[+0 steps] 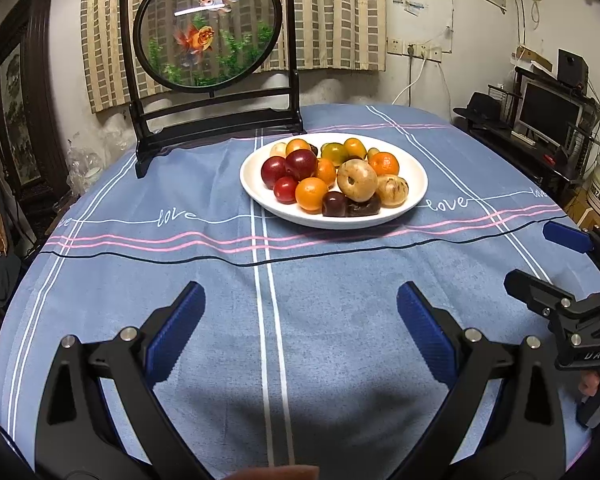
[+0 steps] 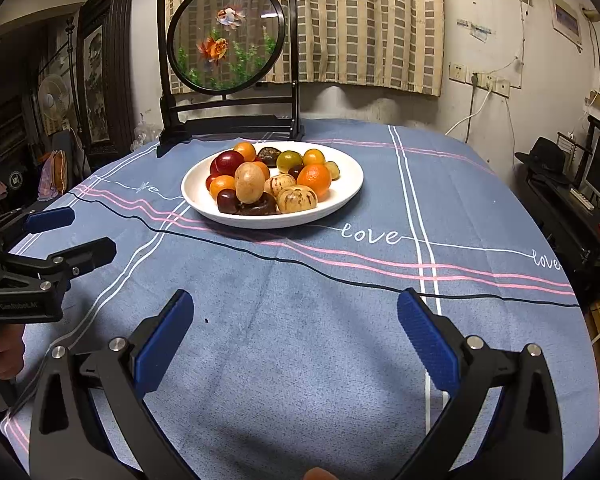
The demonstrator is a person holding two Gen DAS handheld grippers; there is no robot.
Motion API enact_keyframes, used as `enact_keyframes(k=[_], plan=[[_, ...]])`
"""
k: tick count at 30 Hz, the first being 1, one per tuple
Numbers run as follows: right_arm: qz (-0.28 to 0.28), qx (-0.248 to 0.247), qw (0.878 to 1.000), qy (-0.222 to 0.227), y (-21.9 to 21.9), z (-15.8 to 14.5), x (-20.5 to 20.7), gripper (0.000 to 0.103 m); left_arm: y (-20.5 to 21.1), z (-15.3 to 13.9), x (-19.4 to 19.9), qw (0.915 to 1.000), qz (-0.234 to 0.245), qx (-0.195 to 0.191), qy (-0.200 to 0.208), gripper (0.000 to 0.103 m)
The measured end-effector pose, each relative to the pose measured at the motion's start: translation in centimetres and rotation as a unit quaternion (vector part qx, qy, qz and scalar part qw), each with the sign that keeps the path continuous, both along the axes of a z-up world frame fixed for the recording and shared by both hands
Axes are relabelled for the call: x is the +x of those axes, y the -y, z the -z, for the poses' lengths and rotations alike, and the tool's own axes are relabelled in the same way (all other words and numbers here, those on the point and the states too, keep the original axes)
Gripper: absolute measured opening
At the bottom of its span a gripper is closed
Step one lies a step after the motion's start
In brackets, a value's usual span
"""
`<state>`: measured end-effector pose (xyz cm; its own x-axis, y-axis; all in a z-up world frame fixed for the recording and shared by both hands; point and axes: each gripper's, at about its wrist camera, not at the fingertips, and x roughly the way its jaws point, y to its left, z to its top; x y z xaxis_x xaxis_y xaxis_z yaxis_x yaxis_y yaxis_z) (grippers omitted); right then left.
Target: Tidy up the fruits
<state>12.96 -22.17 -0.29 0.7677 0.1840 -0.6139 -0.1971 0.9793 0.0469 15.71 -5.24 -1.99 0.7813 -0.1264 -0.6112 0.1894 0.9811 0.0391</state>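
Note:
A white plate [image 1: 414,168] [image 2: 350,178] stands on the blue tablecloth, heaped with several fruits: red plums [image 1: 300,163], oranges [image 1: 311,194] [image 2: 314,178], beige striped fruits [image 1: 357,180] [image 2: 297,199] and dark ones [image 1: 334,204] [image 2: 226,201]. My left gripper [image 1: 300,304] hovers open over bare cloth well in front of the plate, with nothing between its blue pads. My right gripper [image 2: 296,312] is also open and empty, in front and to the right of the plate. Each gripper shows at the edge of the other's view: the right gripper [image 1: 540,256], the left gripper [image 2: 76,234].
A black-framed round goldfish screen [image 1: 210,26] [image 2: 228,36] stands on the table behind the plate. The blue cloth [image 1: 320,320] [image 2: 300,340] carries white and pink stripes. A desk with a monitor [image 1: 548,114] and a black hat [image 2: 544,156] is to the right.

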Motion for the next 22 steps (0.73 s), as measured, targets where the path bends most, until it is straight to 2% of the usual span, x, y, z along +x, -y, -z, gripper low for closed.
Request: enact_keyframes(k=[22], plan=[[-0.002,-0.003,1.0,-0.001,-0.09,0.27,-0.03,0.102,-0.23,0.21,0.11,1.0,-0.008,0.003,-0.004,0.101]])
